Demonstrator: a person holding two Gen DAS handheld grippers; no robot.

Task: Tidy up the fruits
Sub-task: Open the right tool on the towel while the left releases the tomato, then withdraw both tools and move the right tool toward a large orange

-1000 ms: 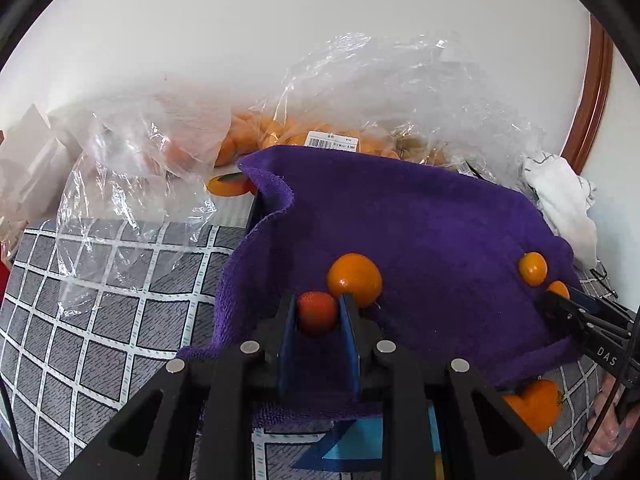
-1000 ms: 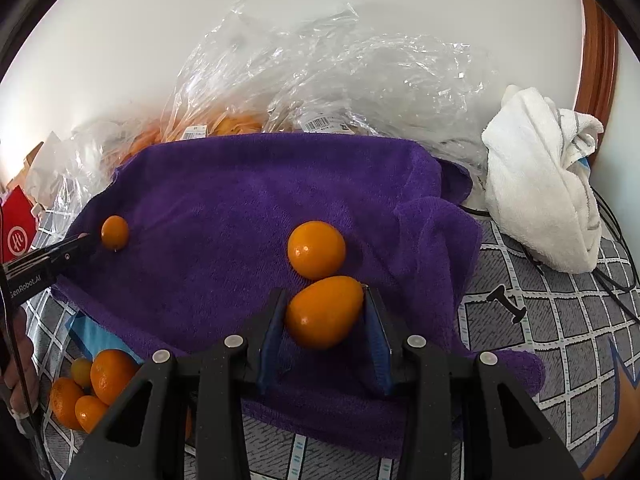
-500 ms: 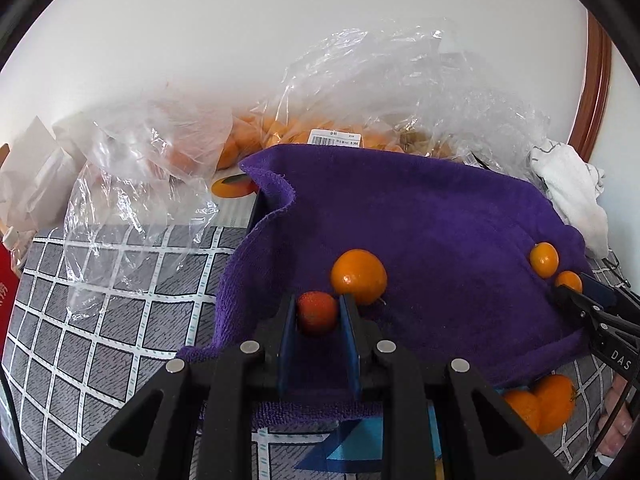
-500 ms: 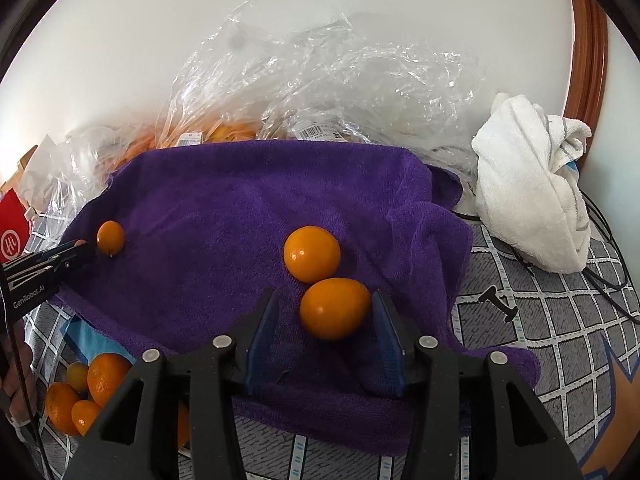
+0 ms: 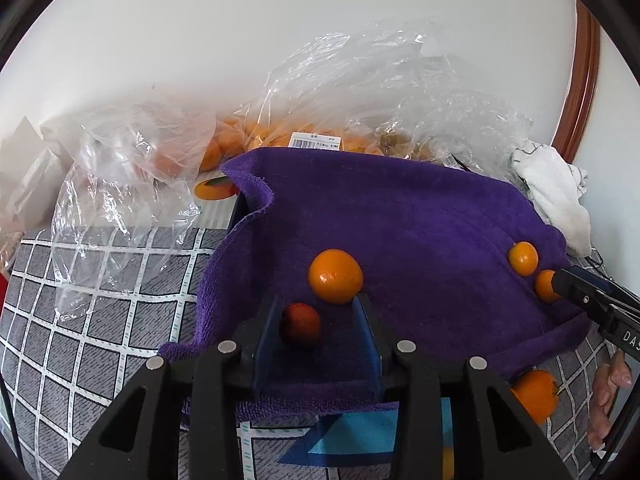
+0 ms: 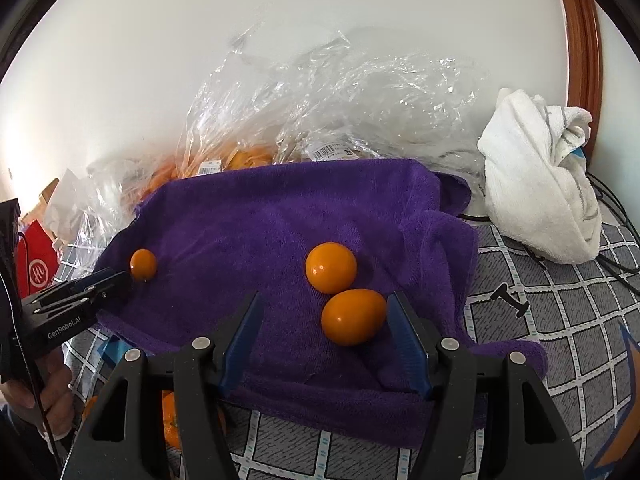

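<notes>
A purple towel (image 5: 420, 216) (image 6: 260, 216) is spread on the checked cloth. My left gripper (image 5: 316, 304) is opening; a small red fruit (image 5: 301, 324) lies on the towel between its fingers, close to the left one and free of the right pad. A round orange (image 5: 335, 276) (image 6: 143, 264) sits just beyond its tips. My right gripper (image 6: 324, 298) is opening too, with an oval orange (image 6: 352, 316) lying loose between the fingers, nearer the right one. Behind it rests another round orange (image 6: 331, 267) (image 5: 523, 258).
Clear plastic bags (image 5: 360, 92) (image 6: 320, 100) holding more oranges lie along the wall behind the towel. A crumpled white cloth (image 6: 540, 184) sits at the right. Loose oranges (image 5: 534, 396) lie off the towel's near edge. A red packet (image 6: 38, 272) is at the far left.
Both grippers have let go: the left jaws parted from the red fruit, the right jaws spread wide off the oval orange. Both fruits now lie on the towel.
</notes>
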